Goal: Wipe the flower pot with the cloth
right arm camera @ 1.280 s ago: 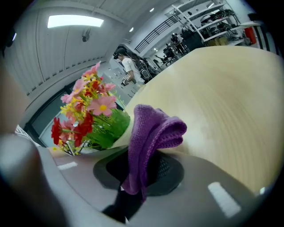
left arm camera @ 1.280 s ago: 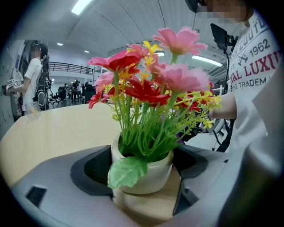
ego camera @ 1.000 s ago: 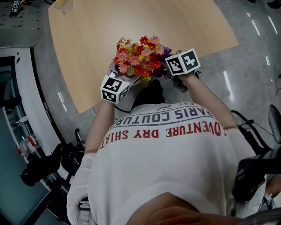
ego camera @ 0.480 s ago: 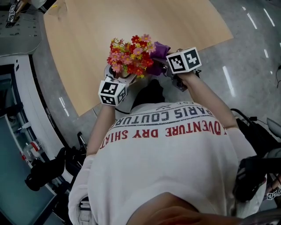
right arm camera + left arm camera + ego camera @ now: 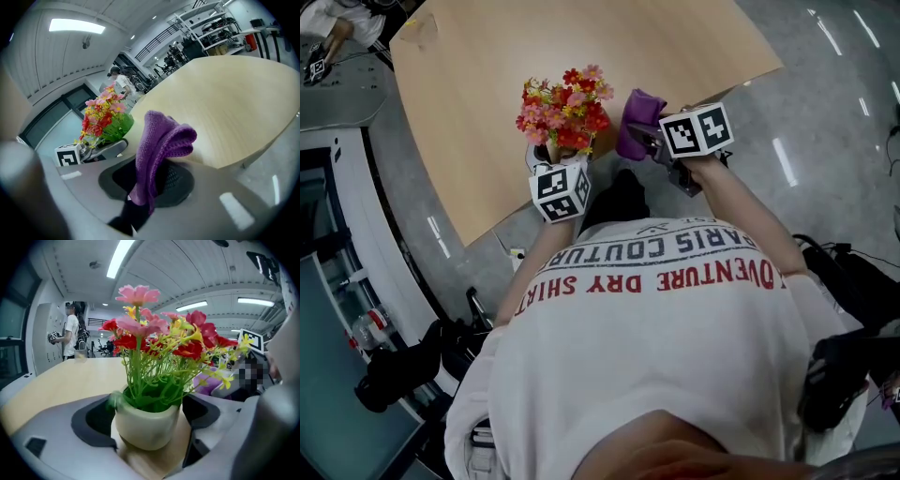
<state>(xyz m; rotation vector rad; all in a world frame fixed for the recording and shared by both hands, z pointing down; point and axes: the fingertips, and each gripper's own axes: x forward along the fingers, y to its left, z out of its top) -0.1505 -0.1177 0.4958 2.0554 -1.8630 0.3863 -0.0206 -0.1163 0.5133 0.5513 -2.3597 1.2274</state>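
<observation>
Head view: my left gripper (image 5: 553, 161), lower centre of the frame under its marker cube, has its jaws spread wide and clasped on the flower pot (image 5: 546, 152), which sits over the table (image 5: 487, 56) near its near edge. The red and pink flowers (image 5: 562, 98) spread above it. My right gripper (image 5: 644, 139), to the right, is closed on the purple cloth (image 5: 636, 114). Cloth and pot are near each other but apart, so I judge wiping is not yet in contact. Left gripper view: the pale green pot (image 5: 146, 425) fills the centre bottom between my two dark pads, both sides appearing to touch it, and it looks slightly tilted. Bare wood shows beneath, and whether the base rests on the table I cannot tell. Green stems rise to fill the middle of the frame. Right gripper view: the cloth (image 5: 161, 150) stands up from the centre, pinched only at its lower end, its folded top loose. The flowers (image 5: 101, 117) and the other gripper sit at left. Risks noted: the rounded, smooth pot wall may turn or slide in my pads when the cloth presses sideways. So close to the table edge, a slip could drop it to the floor. The narrow pinch may let the cloth pull free. The overhanging stems may snag it.
</observation>
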